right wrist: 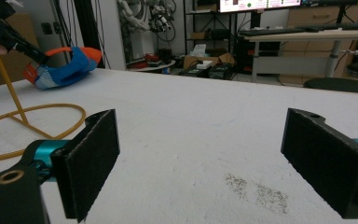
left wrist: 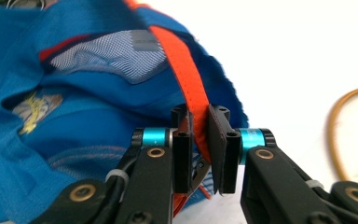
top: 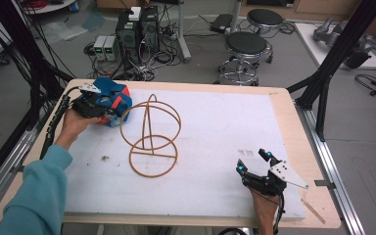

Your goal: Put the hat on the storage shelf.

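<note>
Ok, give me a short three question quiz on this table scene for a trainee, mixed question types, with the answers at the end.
1. True or false: the left gripper is closed on the orange strap of the blue bag.
2. Multiple choice: the wire stand lies A) inside the bag, B) on the white mat beside the bag, C) in the right gripper.
3. In a word, how do the right gripper's jaws stand?

Key: 1 true. 2 B. 3 open, nothing between them.
</note>
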`<control>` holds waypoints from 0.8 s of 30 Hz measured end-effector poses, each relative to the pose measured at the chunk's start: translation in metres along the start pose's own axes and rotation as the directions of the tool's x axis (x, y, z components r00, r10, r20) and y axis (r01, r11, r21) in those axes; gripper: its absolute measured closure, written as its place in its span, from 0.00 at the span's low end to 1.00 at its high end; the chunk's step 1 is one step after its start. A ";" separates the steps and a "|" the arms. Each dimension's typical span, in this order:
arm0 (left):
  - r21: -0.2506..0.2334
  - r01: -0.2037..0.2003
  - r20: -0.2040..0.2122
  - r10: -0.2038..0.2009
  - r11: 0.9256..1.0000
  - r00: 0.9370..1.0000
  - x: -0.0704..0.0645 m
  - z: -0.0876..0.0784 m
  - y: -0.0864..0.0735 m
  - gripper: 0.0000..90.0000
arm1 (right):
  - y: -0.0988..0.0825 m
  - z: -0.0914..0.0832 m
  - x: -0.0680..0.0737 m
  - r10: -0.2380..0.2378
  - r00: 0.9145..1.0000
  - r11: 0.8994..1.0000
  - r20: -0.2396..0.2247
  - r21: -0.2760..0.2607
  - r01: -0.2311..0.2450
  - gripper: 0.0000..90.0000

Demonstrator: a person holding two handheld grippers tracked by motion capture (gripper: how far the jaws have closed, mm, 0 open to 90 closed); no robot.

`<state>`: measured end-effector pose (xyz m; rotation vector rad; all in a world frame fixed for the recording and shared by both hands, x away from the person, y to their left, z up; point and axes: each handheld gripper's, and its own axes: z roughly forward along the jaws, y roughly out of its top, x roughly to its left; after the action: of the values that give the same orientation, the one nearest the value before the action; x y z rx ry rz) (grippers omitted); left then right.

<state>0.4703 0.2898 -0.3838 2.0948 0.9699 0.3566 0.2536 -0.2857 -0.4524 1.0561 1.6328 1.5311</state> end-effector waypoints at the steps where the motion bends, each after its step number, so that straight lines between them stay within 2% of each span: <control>1: -0.017 -0.005 0.002 0.005 1.000 1.000 -0.001 -0.003 0.002 0.90 | 0.000 0.000 0.000 0.001 1.000 1.000 0.000 -0.001 -0.001 0.12; 5: -0.062 -0.004 0.003 0.004 0.998 1.000 -0.004 -0.014 0.006 0.93 | 0.000 0.000 0.000 0.005 1.000 1.000 0.001 0.000 -0.005 0.12; 10: -0.139 -0.003 -0.029 -0.001 0.990 1.000 -0.006 -0.029 0.009 0.94 | 0.000 0.000 0.000 -0.004 1.000 1.000 0.003 -0.001 0.004 0.12; 12: -0.201 0.016 -0.024 -0.021 0.980 0.999 -0.009 -0.033 0.011 0.95 | 0.000 0.000 0.000 -0.003 1.000 1.000 0.003 -0.001 0.003 0.12; 15: -0.289 0.033 -0.012 -0.038 0.957 0.999 -0.013 -0.039 0.013 0.95 | 0.000 0.000 0.000 -0.002 1.000 1.000 0.003 -0.001 0.002 0.12; 16: -0.307 0.033 -0.017 -0.041 0.951 0.999 -0.014 -0.040 0.013 0.95 | 0.000 0.000 0.000 -0.002 1.000 1.000 0.004 -0.002 0.002 0.12; 17: -0.344 0.036 -0.010 -0.042 0.938 0.999 -0.016 -0.043 0.013 0.95 | 0.000 0.000 0.000 -0.002 1.000 1.000 0.003 -0.001 0.002 0.12; 20: -0.379 0.036 -0.013 -0.044 0.925 0.999 -0.019 -0.047 0.015 0.95 | 0.000 0.000 0.000 -0.003 1.000 1.000 0.004 -0.002 0.003 0.12; 24: -0.400 0.033 -0.032 -0.050 0.916 0.998 -0.022 -0.055 0.016 0.95 | 0.000 0.000 0.000 -0.002 1.000 1.000 0.002 -0.002 0.002 0.12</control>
<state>0.4350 0.2969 -0.3341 1.6977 0.8793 0.5314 0.2534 -0.2856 -0.4524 1.0549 1.6301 1.5291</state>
